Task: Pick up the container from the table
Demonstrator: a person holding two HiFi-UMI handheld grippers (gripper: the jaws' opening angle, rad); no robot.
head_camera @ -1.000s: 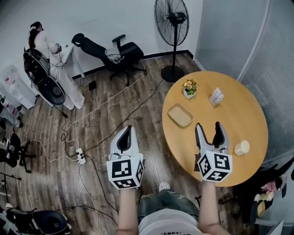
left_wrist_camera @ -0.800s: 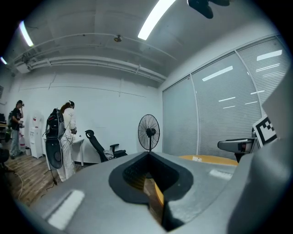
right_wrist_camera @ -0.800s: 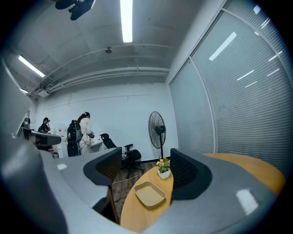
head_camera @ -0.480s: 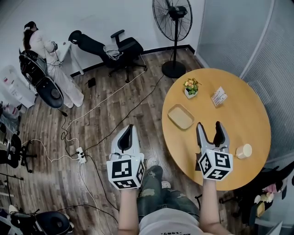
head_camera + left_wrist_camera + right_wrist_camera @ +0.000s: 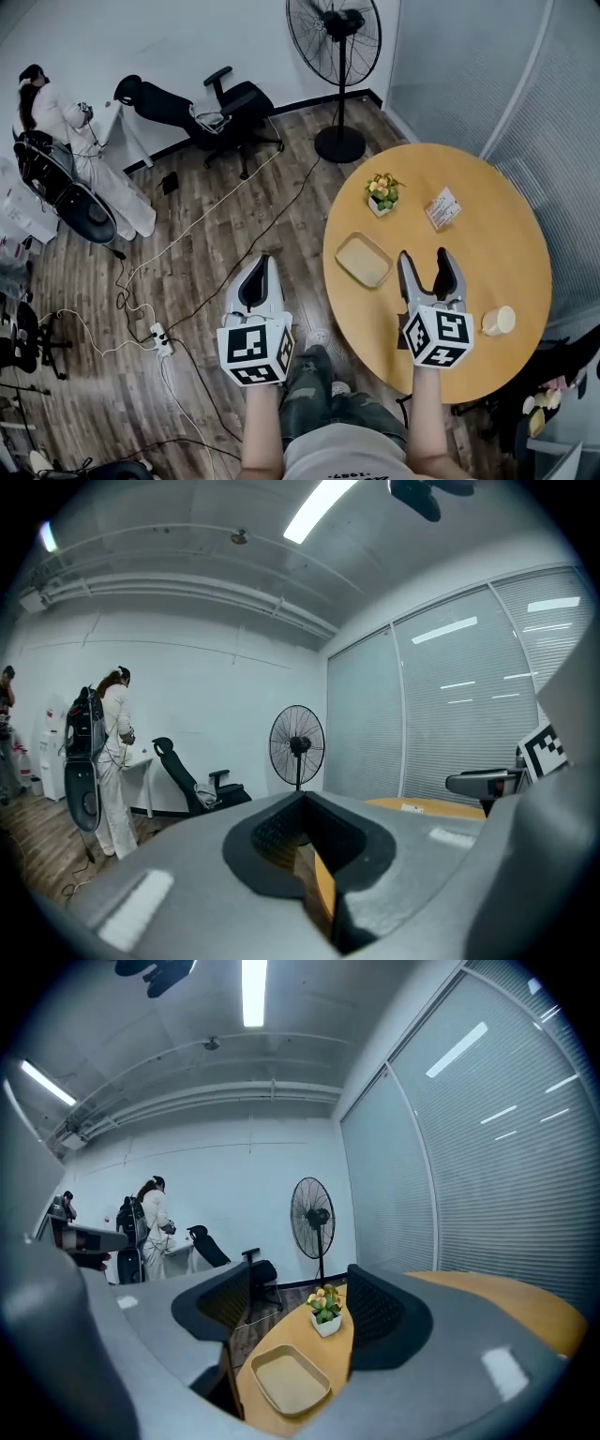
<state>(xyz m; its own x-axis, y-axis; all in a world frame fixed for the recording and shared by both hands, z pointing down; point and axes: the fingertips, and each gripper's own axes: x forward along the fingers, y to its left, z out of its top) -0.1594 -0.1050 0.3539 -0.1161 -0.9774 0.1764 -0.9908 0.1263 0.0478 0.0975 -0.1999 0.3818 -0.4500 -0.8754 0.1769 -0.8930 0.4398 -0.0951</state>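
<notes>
Container (image 5: 363, 260): a shallow tan tray is laid flat on the round table (image 5: 487, 244), near the edge on the person's left; nothing is seen inside it; it is gripped by neither claw.
Right gripper (image 5: 426, 257): it is held over the table; its jaws are spread apart and nothing is clasped; in the head view the container is seen just beside its left jaw; in the right gripper view the container is seen low in the gap between the jaws.
Left gripper (image 5: 265, 263): it is held over the wooden floor (image 5: 187, 253), off the table's left edge; its jaws are pressed together at the tips and nothing is caught between them.
Flower pot (image 5: 382, 192): a small white pot with yellow flowers is set on the table beyond the container, apart from it.
Card (image 5: 442, 208): a small printed card is placed to the right of the flower pot; its print cannot be read.
Cup (image 5: 497, 321): a pale cup is set near the table's right edge, to the right of the right gripper.
Fan (image 5: 335, 42): a standing fan is placed on the floor beyond the table.
Chair (image 5: 211, 103): a black office chair is seen by the far wall.
Person (image 5: 47, 112): a figure in white is seen at the far left.
Cables (image 5: 234, 202): they are strung across the floor.
</notes>
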